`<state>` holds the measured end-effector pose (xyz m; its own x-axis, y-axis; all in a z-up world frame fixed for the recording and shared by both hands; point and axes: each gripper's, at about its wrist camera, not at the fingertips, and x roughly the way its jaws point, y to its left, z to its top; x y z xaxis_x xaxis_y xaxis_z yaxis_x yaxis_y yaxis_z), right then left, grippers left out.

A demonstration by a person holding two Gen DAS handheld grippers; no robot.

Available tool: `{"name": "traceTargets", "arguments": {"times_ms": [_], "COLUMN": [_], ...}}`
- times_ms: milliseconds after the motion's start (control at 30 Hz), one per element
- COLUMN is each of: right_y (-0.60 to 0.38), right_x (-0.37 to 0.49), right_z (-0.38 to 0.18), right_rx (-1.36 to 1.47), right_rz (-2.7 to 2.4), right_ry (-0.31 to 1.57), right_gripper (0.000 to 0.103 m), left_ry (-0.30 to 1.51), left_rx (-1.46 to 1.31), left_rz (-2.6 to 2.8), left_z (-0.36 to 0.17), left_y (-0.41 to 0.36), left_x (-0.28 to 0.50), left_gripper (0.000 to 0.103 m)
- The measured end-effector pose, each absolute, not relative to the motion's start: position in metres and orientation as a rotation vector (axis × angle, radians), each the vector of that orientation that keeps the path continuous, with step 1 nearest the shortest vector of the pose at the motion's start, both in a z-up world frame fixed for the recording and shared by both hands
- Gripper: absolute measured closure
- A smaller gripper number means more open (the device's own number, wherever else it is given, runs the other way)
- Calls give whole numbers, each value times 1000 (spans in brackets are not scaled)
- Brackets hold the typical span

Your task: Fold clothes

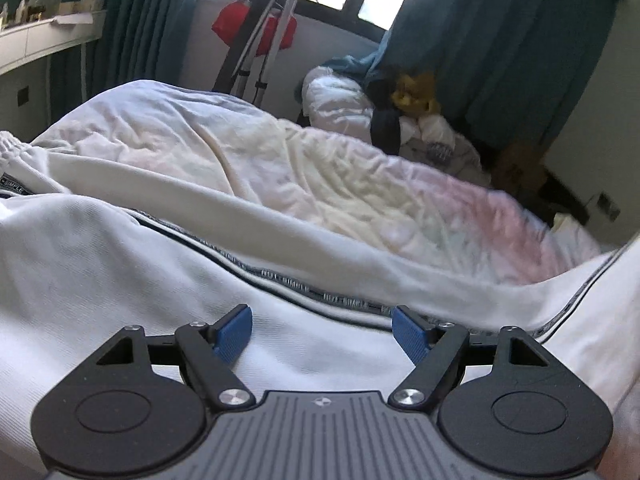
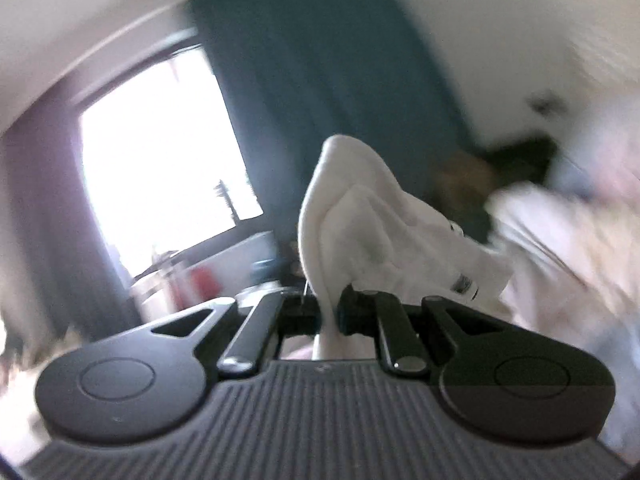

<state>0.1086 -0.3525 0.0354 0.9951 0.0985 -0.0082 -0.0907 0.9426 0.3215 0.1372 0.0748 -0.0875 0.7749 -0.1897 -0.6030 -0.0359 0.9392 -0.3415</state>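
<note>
A white garment with a dark lettered stripe lies spread across the bed, filling the lower half of the left wrist view. My left gripper is open, its blue pads just above the cloth near the stripe, holding nothing. My right gripper is shut on a bunched end of the white garment, which stands up from the jaws in the air. The right wrist view is blurred by motion.
A crumpled pale bedsheet covers the bed beyond the garment. A pile of pillows and clothes sits at the far end. A metal stand with red items, teal curtains and a window are behind.
</note>
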Motion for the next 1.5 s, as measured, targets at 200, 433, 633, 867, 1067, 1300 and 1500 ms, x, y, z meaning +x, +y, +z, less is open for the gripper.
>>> {"name": "traceTargets", "arguments": {"times_ms": [200,433,633,867,1067,1300,1500], "right_y": [-251,-157,-123,-133,-140,-130,-122], "right_x": [96,85,72,79,81,69,52], "right_z": [4,-71,-95,-83,-78,-83,-83], "right_rx": [52,-205,-296,-172,-159,-301,-431], "right_rz": [348,552,576,536,539,576,581], "right_ry": [134,371,418,393,390,382,309], "right_gripper": [91,91,91,91,91,91,91], "left_ry": [648,618,634,676,759,843,888], "left_rx": [-483,-608,-600,-650,-768,-882,-731], "left_rz": [64,134,84,-157,-358,-462,-598], "left_z": [-86,-86,-87,-86,-99,-116,-115], "left_y": [109,137,135,118,104,95,71], "left_x": [140,139,144,141,149,191,216], "left_gripper": [24,24,24,22,18,12,13]}}
